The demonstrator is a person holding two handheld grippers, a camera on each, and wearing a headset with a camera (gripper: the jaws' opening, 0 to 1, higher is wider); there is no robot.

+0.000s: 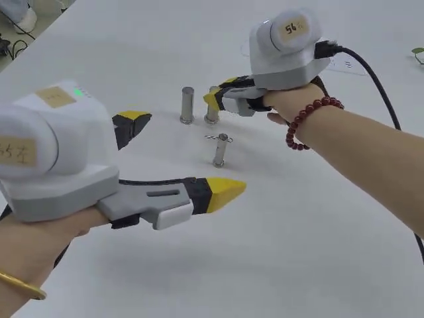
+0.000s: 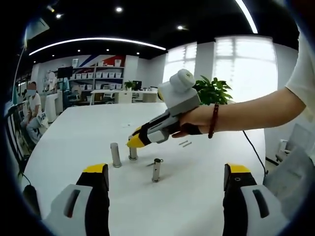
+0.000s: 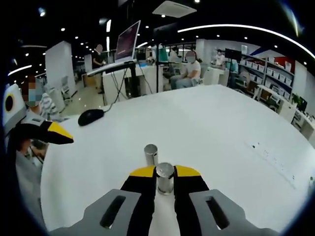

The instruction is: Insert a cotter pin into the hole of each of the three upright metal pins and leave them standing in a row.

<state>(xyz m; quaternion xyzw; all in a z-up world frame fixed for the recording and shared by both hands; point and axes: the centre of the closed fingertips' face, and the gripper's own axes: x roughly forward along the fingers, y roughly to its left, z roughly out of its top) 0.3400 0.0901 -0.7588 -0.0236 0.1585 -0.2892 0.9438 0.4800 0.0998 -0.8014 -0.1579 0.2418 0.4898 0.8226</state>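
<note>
Steel pin (image 3: 165, 178) clamped in my right gripper (image 3: 165, 172) — presumably steadied for its cotter (nearer pin (image 1: 219, 156) has one); left gripper (image 2: 167, 169) gapes empty.

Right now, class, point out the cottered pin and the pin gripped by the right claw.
Cottered pin (image 1: 219, 154): head view, mid-shaft.
Gripped pin (image 3: 165, 170): right gripper view, top face.

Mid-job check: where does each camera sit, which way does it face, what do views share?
Head view: on the headset, looking down at the table; shows both forearms, open left claw, right claw shut on a metal pin.
Left gripper view: on the left claw, facing the right claw; own open jaws at bottom.
Right gripper view: on the right claw, facing that pin; own jaws clamp it.
Shared: that pin.
</note>
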